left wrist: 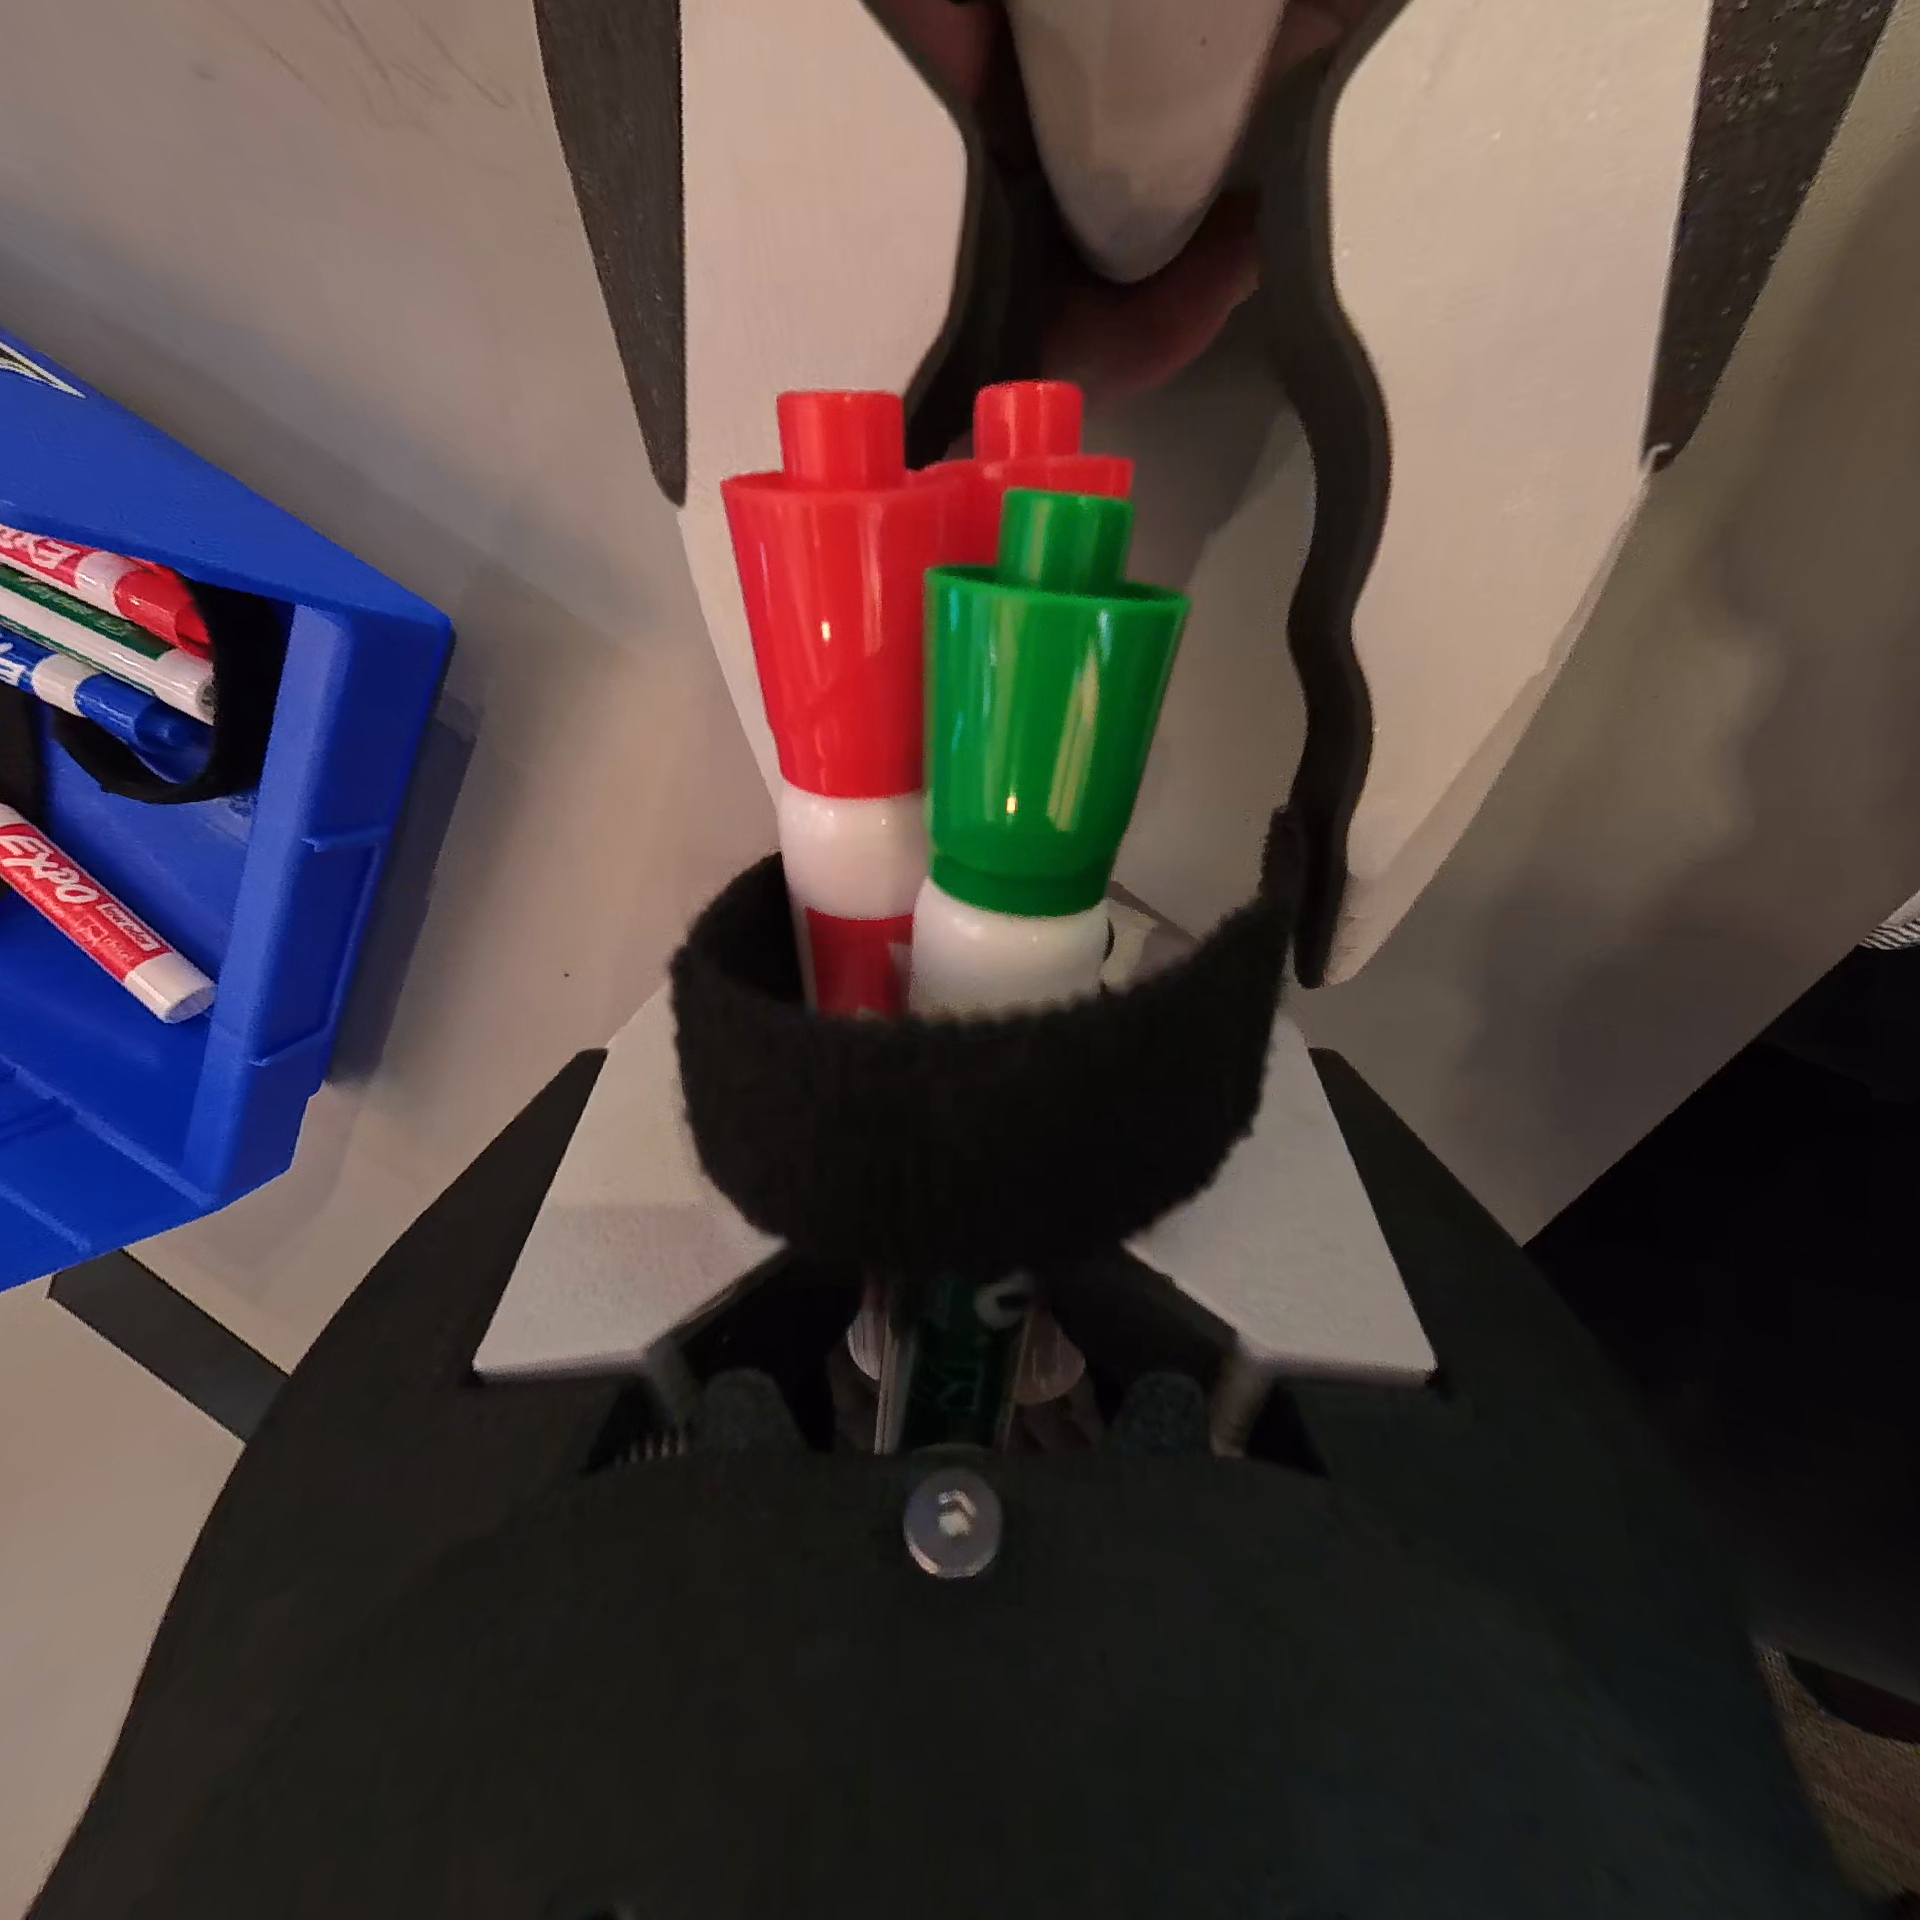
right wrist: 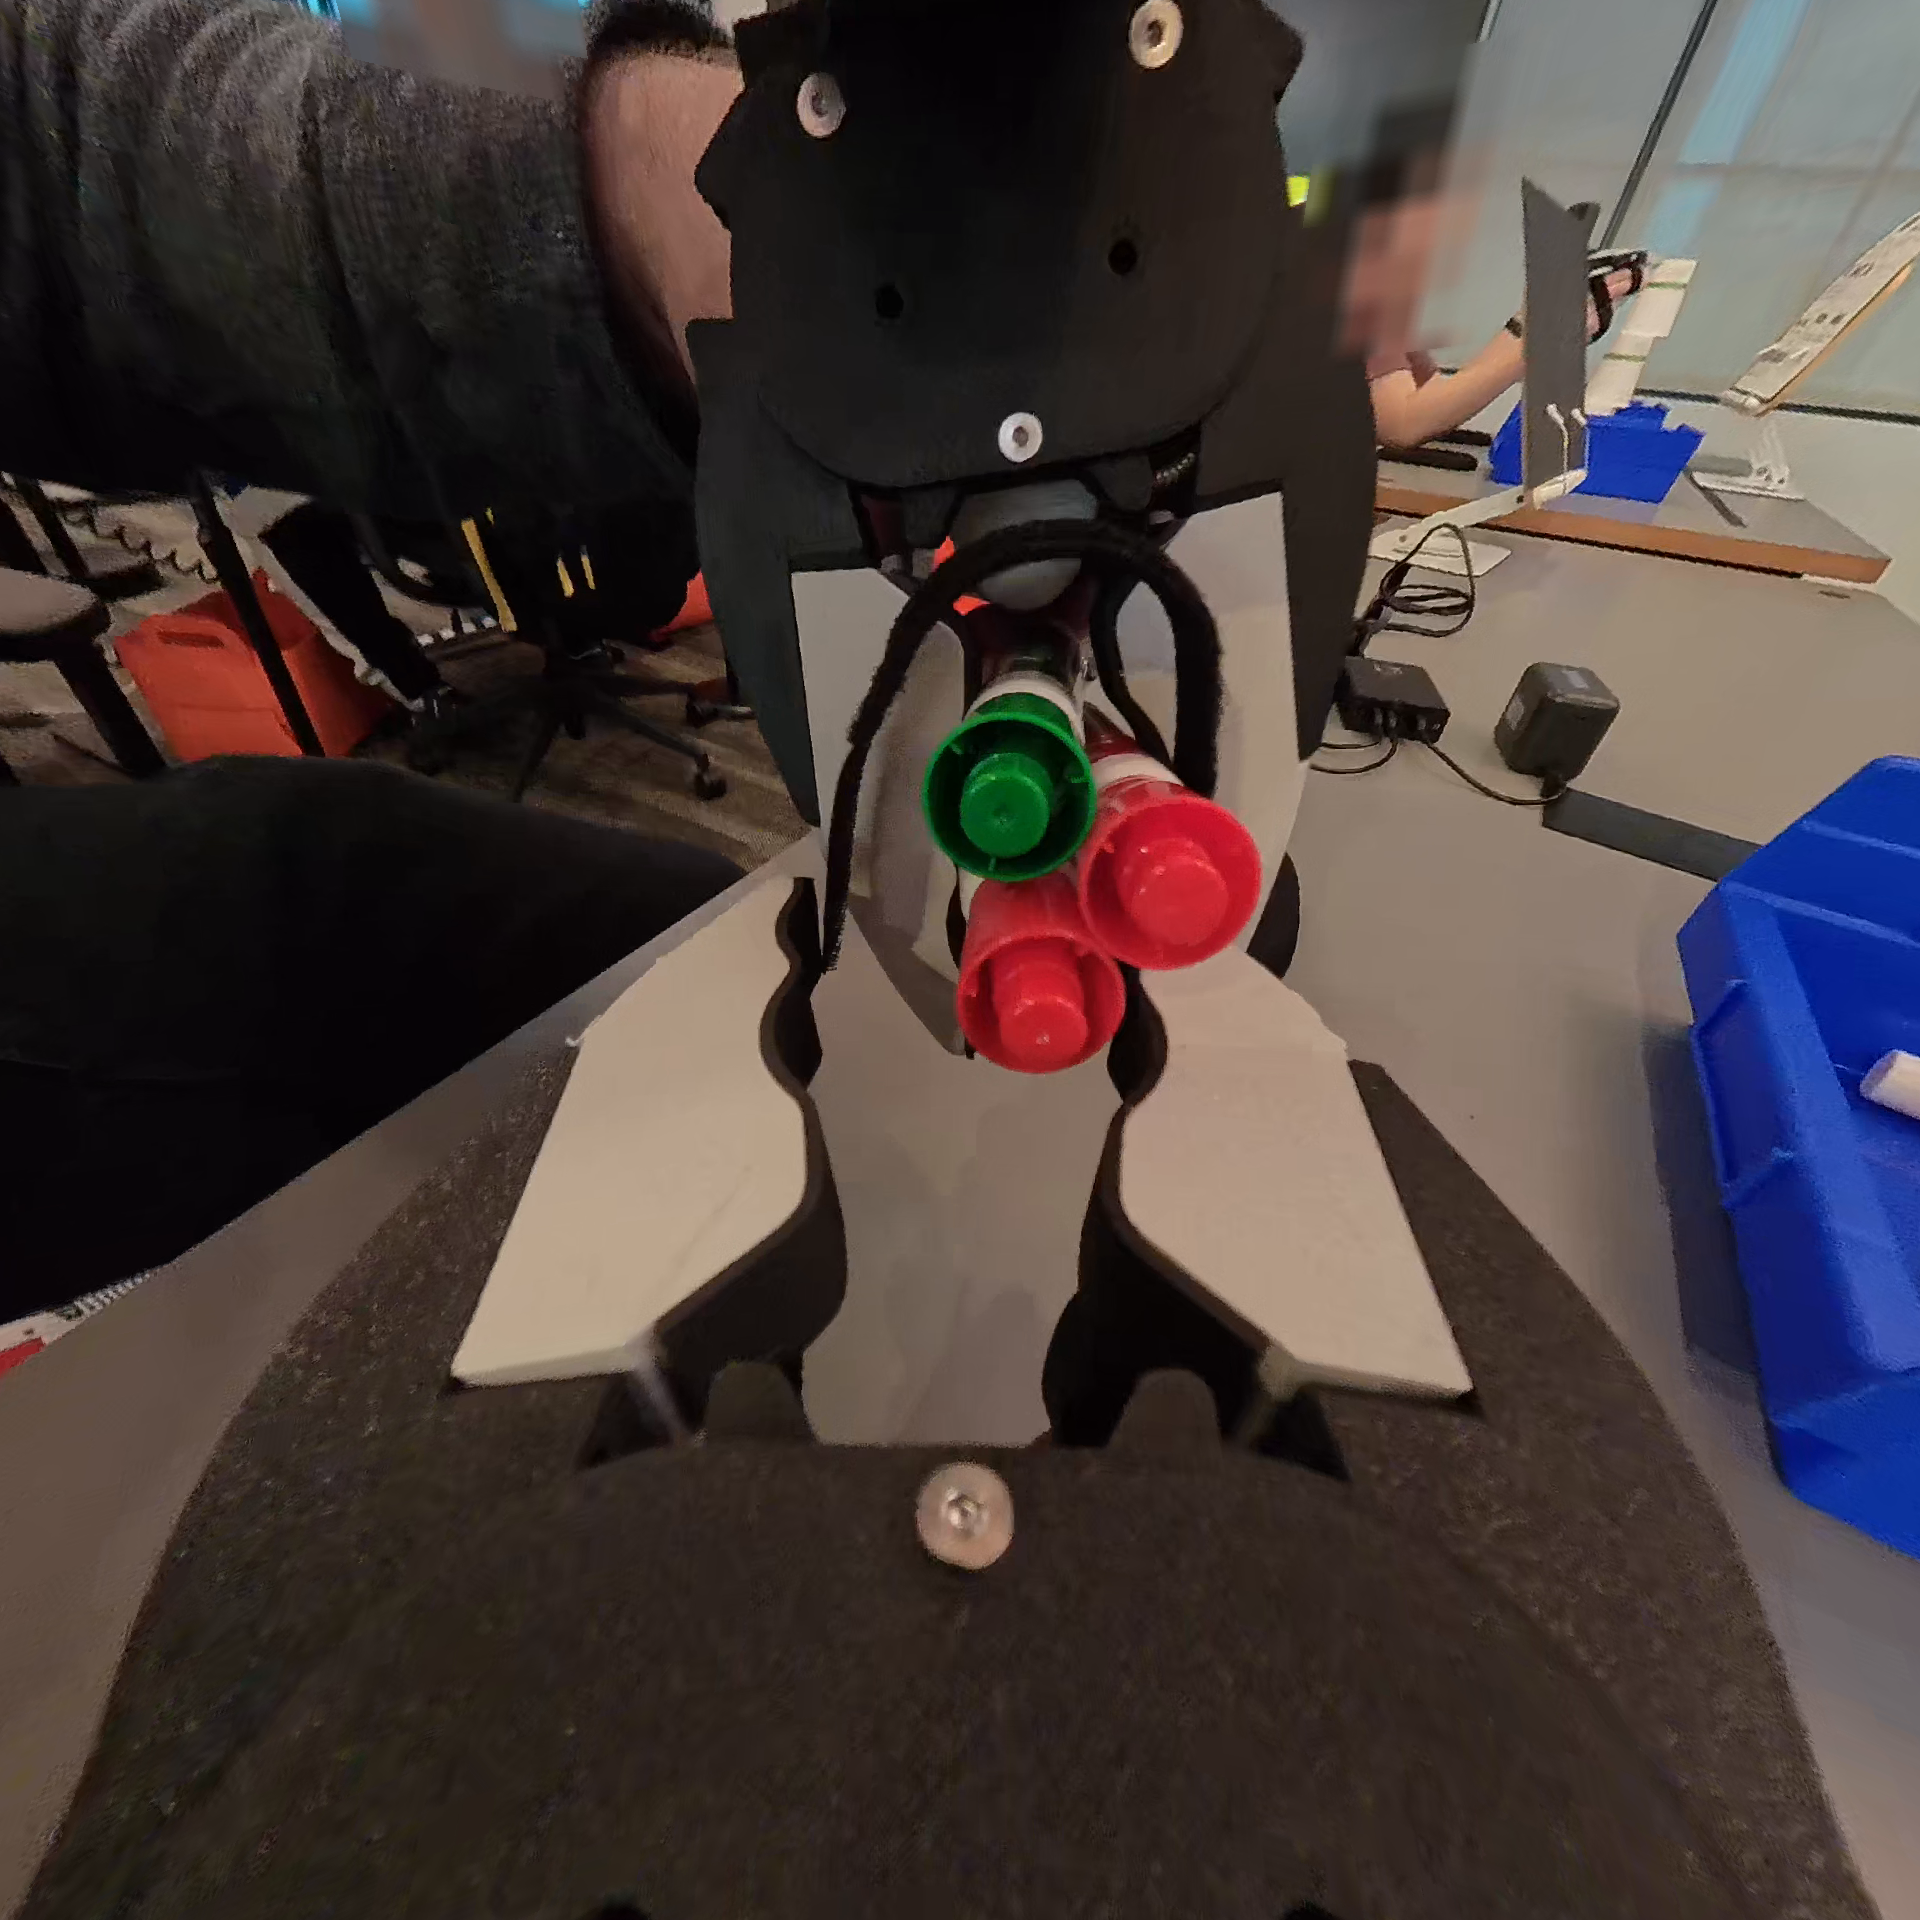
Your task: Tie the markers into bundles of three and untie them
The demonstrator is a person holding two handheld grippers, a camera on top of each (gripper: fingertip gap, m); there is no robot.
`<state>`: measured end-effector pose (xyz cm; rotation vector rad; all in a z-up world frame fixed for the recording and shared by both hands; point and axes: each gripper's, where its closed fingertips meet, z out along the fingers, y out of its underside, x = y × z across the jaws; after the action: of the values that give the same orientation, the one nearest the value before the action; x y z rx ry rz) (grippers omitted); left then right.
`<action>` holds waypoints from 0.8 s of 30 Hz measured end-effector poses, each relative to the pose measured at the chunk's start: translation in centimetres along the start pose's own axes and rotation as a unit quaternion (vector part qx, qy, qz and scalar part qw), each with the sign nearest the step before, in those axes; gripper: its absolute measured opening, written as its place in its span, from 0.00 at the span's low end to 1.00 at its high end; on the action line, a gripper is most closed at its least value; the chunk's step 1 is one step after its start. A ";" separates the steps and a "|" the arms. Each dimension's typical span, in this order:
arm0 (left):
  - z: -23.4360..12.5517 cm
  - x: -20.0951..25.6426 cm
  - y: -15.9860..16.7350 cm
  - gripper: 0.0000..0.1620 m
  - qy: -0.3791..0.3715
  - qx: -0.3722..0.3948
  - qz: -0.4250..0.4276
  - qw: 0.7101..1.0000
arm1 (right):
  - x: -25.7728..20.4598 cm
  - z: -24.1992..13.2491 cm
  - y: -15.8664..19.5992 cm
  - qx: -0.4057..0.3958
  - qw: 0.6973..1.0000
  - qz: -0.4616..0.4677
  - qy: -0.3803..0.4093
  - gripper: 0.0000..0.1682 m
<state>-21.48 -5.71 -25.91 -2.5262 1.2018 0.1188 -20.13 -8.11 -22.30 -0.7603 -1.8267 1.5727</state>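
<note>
Three markers, one green-capped [left wrist: 1049, 717] and two red-capped [left wrist: 831, 644], point forward out of my left gripper [left wrist: 966, 1278], which is shut on their barrels. A loose black band [left wrist: 966, 1101] loops around them just below the caps. In the right wrist view the same green cap [right wrist: 1006, 800] and red caps [right wrist: 1169, 883] face the camera, held by the left gripper [right wrist: 1081, 914]. The band [right wrist: 1184, 644] hangs wide around them. My right gripper [right wrist: 966, 977] is open, its fingers [left wrist: 1475, 540] on either side of the caps. One fingertip touches the band's edge.
A blue bin [left wrist: 312, 831] to the left of my left gripper holds banded marker bundles and a loose red marker. It also shows at the right [right wrist: 1808, 1164]. A black adapter [right wrist: 1553, 717] with cables lies on the grey table [right wrist: 1507, 987]. A person's sleeve [right wrist: 260, 260] is close on the left. Spacing between my two grippers at the tips: around 4 centimetres.
</note>
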 end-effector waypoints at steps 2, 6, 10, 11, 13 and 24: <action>0.1 0.0 0.0 0.25 -0.001 0.000 0.000 1.000 | 0.1 0.0 0.1 -0.007 1.000 -0.009 0.004 0.32; 0.1 -0.1 -0.2 0.24 -0.004 0.005 0.000 1.000 | 0.4 -0.1 0.5 -0.032 0.999 -0.028 0.011 0.30; 0.2 -0.1 -0.3 0.24 -0.005 0.012 -0.002 1.000 | 0.4 -0.3 0.8 -0.048 0.998 -0.049 0.011 0.30; 0.2 -0.1 -0.3 0.25 -0.005 0.012 -0.002 1.000 | 0.5 -0.3 1.0 -0.056 0.997 -0.053 0.011 0.32; 0.3 -0.2 -0.4 0.25 -0.007 0.015 -0.002 1.000 | 0.6 -0.3 0.9 -0.056 0.997 -0.057 0.014 0.33; 0.3 -0.7 -0.6 0.25 -0.022 0.026 -0.009 0.999 | 0.5 -0.6 0.9 -0.066 0.996 -0.052 0.000 0.40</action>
<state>-21.45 -4.76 -25.90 -2.4764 1.1498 0.1376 -19.98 -7.23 -23.10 -0.7109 -1.9540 1.3964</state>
